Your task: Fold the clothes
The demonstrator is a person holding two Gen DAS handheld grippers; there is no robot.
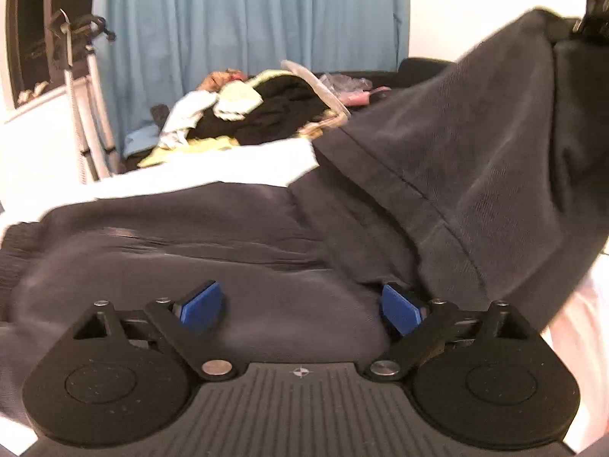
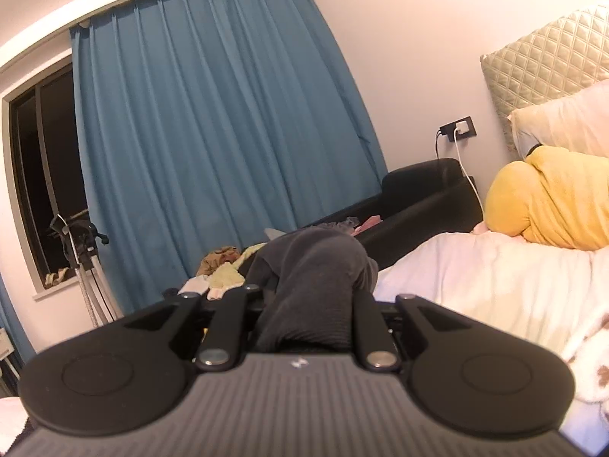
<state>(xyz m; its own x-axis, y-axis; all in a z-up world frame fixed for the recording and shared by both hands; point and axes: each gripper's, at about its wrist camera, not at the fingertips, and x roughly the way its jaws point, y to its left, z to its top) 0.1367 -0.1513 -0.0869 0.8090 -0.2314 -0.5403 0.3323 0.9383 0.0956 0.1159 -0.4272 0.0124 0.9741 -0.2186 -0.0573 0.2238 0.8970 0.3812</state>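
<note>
Grey garment half lifted off white bed.
My right gripper is clamped on a bunched fold, raised; my left gripper hangs spread wide, pads clear, over cloth lying flat.

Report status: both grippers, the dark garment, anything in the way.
Left gripper open, pads clear above the dark garment. Right gripper shut on a bunched end, lifted. Clothes pile beyond on the bed, clear of the fold.
</note>
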